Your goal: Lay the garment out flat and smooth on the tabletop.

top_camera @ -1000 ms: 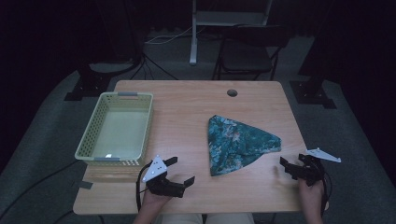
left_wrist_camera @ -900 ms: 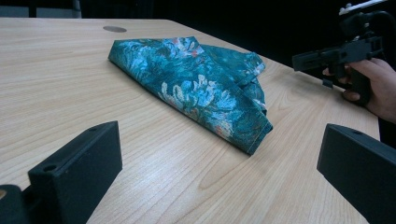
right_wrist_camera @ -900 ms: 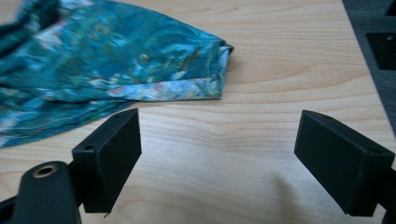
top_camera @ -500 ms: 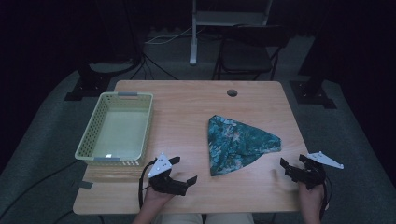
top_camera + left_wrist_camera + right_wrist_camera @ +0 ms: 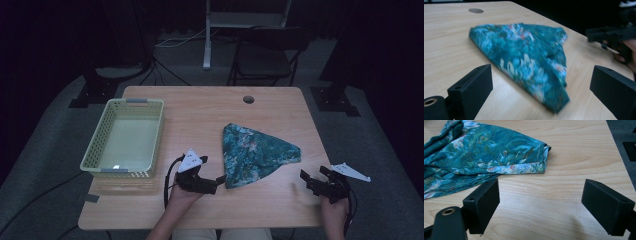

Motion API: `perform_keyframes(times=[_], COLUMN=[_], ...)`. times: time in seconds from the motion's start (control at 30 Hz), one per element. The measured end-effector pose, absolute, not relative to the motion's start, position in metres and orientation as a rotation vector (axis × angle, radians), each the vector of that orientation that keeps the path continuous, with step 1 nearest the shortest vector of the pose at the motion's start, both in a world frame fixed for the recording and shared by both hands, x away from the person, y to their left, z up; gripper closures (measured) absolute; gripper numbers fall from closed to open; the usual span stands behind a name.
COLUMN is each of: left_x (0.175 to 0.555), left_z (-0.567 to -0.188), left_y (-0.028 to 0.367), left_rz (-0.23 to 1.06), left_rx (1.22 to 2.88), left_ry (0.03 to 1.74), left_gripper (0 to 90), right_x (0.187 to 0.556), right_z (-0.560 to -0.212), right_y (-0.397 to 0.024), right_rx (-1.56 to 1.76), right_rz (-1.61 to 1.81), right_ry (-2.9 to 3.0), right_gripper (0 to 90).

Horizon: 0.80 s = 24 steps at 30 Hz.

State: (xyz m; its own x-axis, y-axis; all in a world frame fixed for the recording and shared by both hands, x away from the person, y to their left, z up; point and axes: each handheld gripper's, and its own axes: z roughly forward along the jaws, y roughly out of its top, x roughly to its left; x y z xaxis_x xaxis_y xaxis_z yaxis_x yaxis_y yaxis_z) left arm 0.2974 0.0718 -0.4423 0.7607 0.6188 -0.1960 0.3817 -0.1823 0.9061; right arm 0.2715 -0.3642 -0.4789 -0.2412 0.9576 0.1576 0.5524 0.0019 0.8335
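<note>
- High view showed the pale green basket (image 5: 125, 142) well left of the left gripper (image 5: 218, 181).
- That gripper's jaws gaped, nothing between them; the folded teal floral cloth (image 5: 255, 154) lay just ahead.
- Right gripper (image 5: 311, 179), likewise spread and unladen, sat near the cloth's right corner.

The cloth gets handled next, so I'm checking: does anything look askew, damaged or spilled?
Nothing stands out. The teal cloth lies folded on the table, its edges a little uneven, and the basket sits upright.

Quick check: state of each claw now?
Left claw: open, holding nothing, its jaws either side of the folded cloth's corner.
Right claw: open, holding nothing.
</note>
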Motion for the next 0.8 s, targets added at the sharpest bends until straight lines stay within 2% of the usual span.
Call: perform_keyframes(times=[0.13,0.4,0.5,0.8], left_x=[0.308,0.337,0.344,0.362], left_z=[-0.431,-0.425,-0.424,-0.424], left_y=[0.057,0.029,0.023,-0.003], left_rz=[0.303,0.313,0.359,0.385], left_rx=[1.828,1.852,1.848,1.902], left_ry=[0.777,0.801,0.817,0.822], left_gripper=[5.0,5.2,11.9,16.9], right_x=[0.272,0.273,0.274,0.274], right_z=[-0.479,-0.479,-0.479,-0.479], right_y=[-0.362,-0.364,-0.363,-0.365], right_rx=[1.539,1.548,1.551,1.551], right_rz=[1.132,1.150,1.146,1.158], right_ry=[1.840,1.838,1.851,1.853], right_gripper=[14.2,14.2,14.2,14.3])
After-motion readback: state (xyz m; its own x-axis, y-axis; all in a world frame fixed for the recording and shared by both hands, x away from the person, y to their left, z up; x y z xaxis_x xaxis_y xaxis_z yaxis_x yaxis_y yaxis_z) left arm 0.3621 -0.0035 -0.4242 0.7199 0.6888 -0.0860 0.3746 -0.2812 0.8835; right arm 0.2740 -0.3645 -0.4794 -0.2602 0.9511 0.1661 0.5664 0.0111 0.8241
